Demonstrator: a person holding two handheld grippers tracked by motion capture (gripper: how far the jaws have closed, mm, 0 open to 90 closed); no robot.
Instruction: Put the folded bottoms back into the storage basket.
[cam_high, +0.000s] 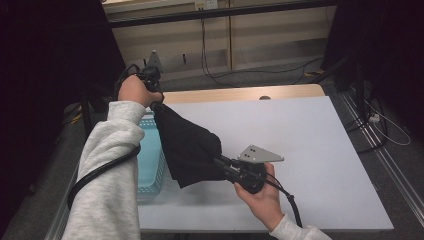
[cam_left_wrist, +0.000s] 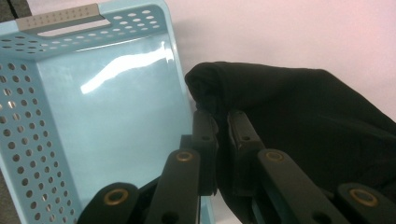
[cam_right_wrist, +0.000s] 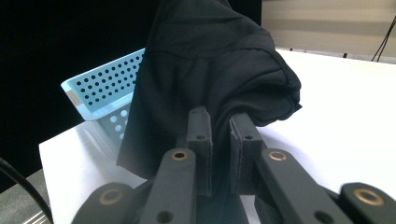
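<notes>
Black cloth (cam_high: 187, 145) hangs between our two grippers, lifted off the white table (cam_high: 320, 150) and stretched on a slant. Our left gripper (cam_high: 152, 95) is raised high at the far left and has one end of the cloth pinched between jaws closed nearly together; in the left gripper view the fabric bunches right at the tips (cam_left_wrist: 219, 116). Our right gripper (cam_high: 225, 165) sits lower and nearer, jaws likewise closed on another part of the cloth, as the right gripper view shows (cam_right_wrist: 219, 121).

The light blue basket (cam_high: 150, 165) stands at the table's left edge, just beside and partly under the hanging cloth. We judge the cloth is held up at two points to spread or fold it, perhaps for dropping into the basket, though which edge each gripper holds is hard to tell against such dark fabric.
</notes>
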